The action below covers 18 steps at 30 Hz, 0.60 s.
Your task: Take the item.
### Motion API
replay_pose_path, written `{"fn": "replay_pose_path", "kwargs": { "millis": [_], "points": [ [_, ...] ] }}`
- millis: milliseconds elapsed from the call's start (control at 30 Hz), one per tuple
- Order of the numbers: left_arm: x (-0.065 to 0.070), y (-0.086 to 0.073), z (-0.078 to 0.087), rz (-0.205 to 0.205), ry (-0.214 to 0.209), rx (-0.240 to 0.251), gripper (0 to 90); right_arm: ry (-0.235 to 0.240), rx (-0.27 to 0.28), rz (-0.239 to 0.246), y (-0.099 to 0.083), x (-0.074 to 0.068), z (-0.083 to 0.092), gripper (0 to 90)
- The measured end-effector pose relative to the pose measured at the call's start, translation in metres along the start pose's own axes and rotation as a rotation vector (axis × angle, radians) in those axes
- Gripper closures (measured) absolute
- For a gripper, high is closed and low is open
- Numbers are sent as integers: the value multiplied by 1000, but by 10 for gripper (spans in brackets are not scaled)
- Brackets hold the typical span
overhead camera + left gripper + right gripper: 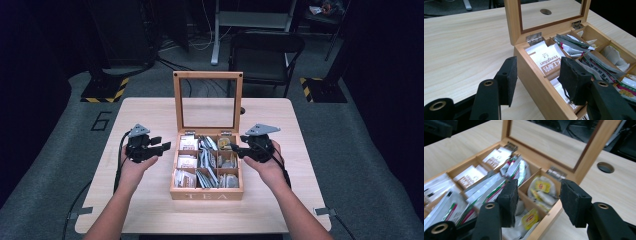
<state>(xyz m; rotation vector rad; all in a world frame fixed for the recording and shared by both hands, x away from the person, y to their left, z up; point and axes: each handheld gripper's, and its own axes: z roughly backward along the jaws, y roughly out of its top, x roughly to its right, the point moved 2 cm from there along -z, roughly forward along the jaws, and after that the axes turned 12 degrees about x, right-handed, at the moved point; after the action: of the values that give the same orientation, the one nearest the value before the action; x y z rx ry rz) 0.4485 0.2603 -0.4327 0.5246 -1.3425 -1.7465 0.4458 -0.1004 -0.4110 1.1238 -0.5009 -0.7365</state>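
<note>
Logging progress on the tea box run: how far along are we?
Done: the tea box has its lid standing open, compartments full of packets. In hand: the left gripper and right gripper flank it, jaws open astride its side walls, holding nothing. Left: any picking or closing.

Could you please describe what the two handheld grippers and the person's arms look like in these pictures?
Both the left gripper and the right gripper are black, each topped by a grey three-cornered plate. Each has two blocky black jaws faced with rough foam-like pads and round brass-coloured pivot rivets. A black cable trails from each back along the forearm. The forearms are bare, with no sleeves or gloves visible.
</note>
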Motion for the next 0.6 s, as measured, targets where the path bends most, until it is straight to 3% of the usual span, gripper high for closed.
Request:
{"fn": "replay_pose_path", "kwargs": {
  "millis": [133,300,467,600],
  "points": [
    [-1,-7,2,17,1,-4,486,17,-12,32,-9,-11,3,520],
    [-2,-12,5,22,3,2,486,70,-12,31,-19,-24,6,569],
    [-1,-14,10,18,6,7,473,69,-20,20,-28,-36,6,592],
    [-1,-18,13,20,6,6,468,106,-36,-5,-32,-49,5,586]
  ]
}}
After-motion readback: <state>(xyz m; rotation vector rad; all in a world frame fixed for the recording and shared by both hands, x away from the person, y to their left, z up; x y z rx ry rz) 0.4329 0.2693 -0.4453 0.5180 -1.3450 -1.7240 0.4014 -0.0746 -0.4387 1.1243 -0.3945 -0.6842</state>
